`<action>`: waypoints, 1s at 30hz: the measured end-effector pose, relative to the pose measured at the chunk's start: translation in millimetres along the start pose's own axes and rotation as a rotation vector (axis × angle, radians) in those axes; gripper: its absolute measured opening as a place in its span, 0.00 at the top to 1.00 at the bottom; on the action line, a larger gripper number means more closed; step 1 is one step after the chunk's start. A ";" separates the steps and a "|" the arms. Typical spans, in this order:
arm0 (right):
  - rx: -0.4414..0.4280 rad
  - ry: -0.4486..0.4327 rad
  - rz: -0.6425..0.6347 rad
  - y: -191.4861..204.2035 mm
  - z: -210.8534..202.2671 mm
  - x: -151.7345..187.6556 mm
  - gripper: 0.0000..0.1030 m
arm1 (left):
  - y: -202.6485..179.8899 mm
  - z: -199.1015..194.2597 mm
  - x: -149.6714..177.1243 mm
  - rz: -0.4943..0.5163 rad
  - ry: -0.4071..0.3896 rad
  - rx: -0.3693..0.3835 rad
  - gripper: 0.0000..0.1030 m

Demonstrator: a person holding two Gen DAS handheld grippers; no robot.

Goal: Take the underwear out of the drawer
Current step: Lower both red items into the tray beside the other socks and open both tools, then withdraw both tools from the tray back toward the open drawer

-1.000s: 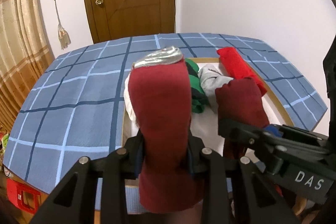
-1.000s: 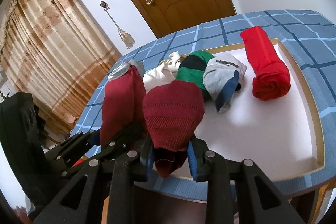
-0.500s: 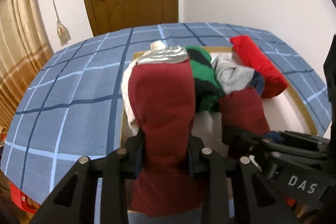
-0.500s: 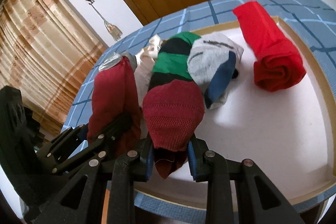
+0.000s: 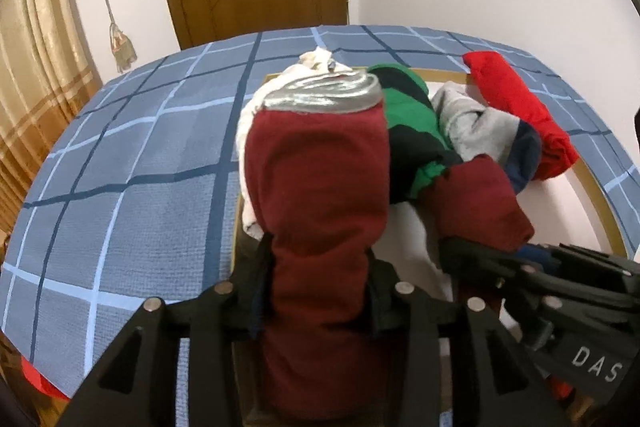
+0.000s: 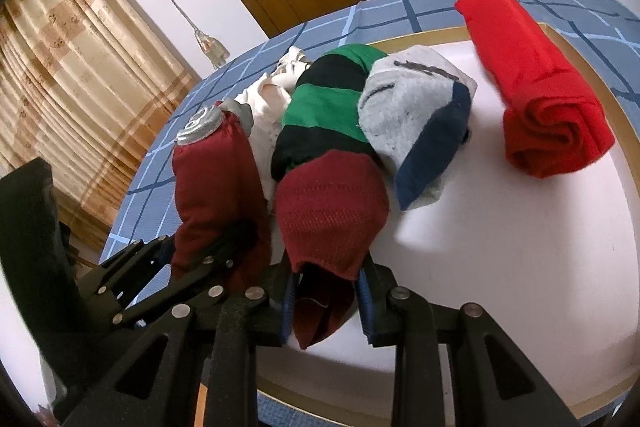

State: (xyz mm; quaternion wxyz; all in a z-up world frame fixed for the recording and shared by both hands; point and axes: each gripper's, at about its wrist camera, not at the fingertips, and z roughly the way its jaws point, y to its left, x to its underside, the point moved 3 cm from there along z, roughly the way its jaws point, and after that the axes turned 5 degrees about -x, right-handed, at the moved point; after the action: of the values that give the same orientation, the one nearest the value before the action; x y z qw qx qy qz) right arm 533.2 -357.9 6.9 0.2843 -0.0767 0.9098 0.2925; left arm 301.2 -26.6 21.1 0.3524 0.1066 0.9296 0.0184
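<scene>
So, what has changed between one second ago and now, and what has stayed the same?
Both hand-held grippers came down closer to the white tray. The left hand-held gripper, around the dark red roll with a silver waistband, has just been opening its jaws slightly, the roll still between them. The right hand-held gripper stays shut on the maroon knitted garment. The tray's clothes did not move.

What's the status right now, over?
Left gripper jaws just opening around maroon roll. Right gripper shut on maroon mesh piece. Green-black roll crowds ahead.
</scene>
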 end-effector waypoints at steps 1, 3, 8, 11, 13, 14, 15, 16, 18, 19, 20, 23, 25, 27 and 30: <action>-0.002 -0.001 -0.005 -0.6 0.8 -0.7 0.71 | -0.2 -1.7 0.6 0.002 -0.006 -0.001 0.61; -0.018 -0.007 -0.011 -2.4 0.0 0.3 0.71 | -0.1 -5.6 1.7 -0.002 -0.014 0.010 0.56; -0.101 0.004 0.043 -9.7 -7.0 -0.4 0.66 | 4.4 -21.8 5.4 -0.027 -0.008 0.067 0.31; -0.156 -0.044 0.053 -8.0 -22.4 -0.7 0.51 | 4.4 -35.7 8.7 -0.018 -0.041 0.030 0.08; -0.182 -0.075 0.051 -4.9 -31.3 -1.4 0.49 | 4.6 -45.7 10.7 0.006 -0.085 -0.040 0.01; -0.187 -0.085 0.051 -3.3 -35.9 -1.2 0.49 | 5.1 -50.5 11.2 0.018 -0.101 -0.066 0.01; -0.188 -0.094 0.051 -1.7 -40.4 -0.2 0.49 | 7.6 -55.9 11.9 0.021 -0.112 -0.084 0.01; -0.189 -0.109 0.053 -0.8 -45.4 0.3 0.49 | 10.8 -60.0 12.6 0.008 -0.118 -0.084 0.01; -0.180 -0.142 0.054 0.1 -56.1 1.1 0.49 | 18.0 -65.0 13.2 -0.029 -0.124 -0.071 0.01; -0.176 -0.154 0.053 0.5 -61.1 2.1 0.49 | 22.3 -68.1 15.1 -0.059 -0.128 -0.062 0.01; -0.178 -0.165 0.051 0.9 -65.9 3.3 0.49 | 24.0 -69.0 16.6 -0.073 -0.127 -0.058 0.01; -0.170 -0.187 0.048 1.3 -75.3 8.9 0.49 | 21.6 -69.2 22.6 -0.078 -0.118 -0.061 0.01; -0.159 -0.189 0.043 1.5 -77.6 13.8 0.49 | 16.4 -70.7 29.3 -0.075 -0.115 -0.062 0.01; -0.155 -0.188 0.036 2.6 -79.7 19.5 0.49 | 10.0 -72.7 36.7 -0.070 -0.109 -0.050 0.01; -0.144 -0.198 0.027 1.4 -85.5 30.9 0.49 | 0.2 -76.9 45.6 -0.060 -0.109 -0.051 0.01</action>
State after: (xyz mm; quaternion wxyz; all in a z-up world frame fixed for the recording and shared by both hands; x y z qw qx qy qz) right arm 466.9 -405.2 47.3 0.3625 -0.0552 0.8548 0.3672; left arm 217.3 -13.6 49.1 0.4057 0.0704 0.9109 0.0257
